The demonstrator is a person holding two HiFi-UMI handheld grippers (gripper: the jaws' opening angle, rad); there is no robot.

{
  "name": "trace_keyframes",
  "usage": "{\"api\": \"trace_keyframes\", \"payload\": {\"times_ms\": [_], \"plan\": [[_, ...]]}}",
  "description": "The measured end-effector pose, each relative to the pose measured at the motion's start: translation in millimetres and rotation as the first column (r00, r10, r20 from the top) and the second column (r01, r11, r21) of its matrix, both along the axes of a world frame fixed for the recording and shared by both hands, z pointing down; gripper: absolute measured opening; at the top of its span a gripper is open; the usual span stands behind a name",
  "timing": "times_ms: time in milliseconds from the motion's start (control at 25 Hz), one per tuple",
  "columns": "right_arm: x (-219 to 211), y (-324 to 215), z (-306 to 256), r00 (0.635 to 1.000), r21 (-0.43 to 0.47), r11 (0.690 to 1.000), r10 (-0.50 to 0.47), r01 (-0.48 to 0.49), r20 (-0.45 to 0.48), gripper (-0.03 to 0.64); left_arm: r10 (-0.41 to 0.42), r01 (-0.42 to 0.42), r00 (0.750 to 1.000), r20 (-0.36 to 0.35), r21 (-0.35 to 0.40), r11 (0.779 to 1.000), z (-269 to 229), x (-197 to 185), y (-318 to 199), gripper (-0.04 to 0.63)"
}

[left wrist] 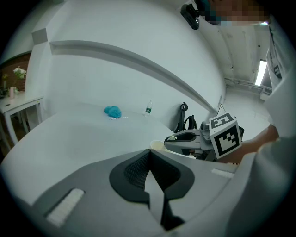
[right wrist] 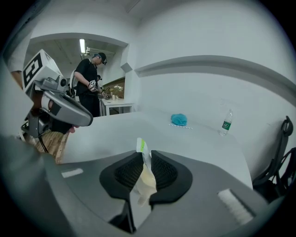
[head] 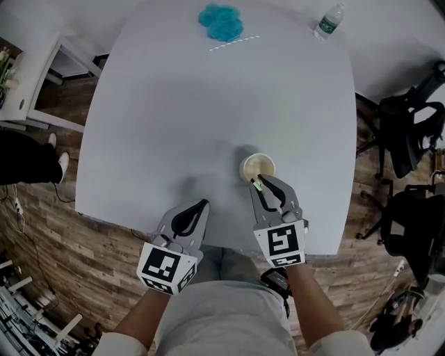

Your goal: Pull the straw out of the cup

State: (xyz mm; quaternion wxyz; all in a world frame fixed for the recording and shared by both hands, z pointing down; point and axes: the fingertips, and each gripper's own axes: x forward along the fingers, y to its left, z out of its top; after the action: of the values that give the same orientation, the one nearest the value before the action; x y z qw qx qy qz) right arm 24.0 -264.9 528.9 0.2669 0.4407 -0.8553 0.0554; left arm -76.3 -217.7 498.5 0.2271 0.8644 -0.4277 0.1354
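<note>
A cream paper cup (head: 257,165) stands on the white table (head: 174,118), near its front edge. A white straw with a green end (head: 256,184) leans out of it toward me. My right gripper (head: 259,181) is at the cup's near rim, shut on the straw (right wrist: 141,147), whose end sticks up between the black pads. The cup (right wrist: 146,181) shows just below the jaws. My left gripper (head: 202,204) hovers to the left of the cup, shut and holding nothing (left wrist: 149,155). From it I see the cup (left wrist: 157,145) and the right gripper (left wrist: 173,137) side on.
A blue cloth (head: 221,21) and a second straw (head: 234,43) lie at the table's far side, with a water bottle (head: 329,21) at the far right corner. Black office chairs (head: 410,139) stand right of the table. A person (right wrist: 92,78) stands in the background.
</note>
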Motion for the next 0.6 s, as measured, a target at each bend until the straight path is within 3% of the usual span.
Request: {"api": "trace_keyframes", "payload": {"times_ms": [600], "plan": [[19,6,-15,0.992,-0.010,0.997,0.080,-0.080,0.098,0.048,0.016,-0.016,1.000,-0.003,0.018,1.000,-8,9,9,0.018]]}}
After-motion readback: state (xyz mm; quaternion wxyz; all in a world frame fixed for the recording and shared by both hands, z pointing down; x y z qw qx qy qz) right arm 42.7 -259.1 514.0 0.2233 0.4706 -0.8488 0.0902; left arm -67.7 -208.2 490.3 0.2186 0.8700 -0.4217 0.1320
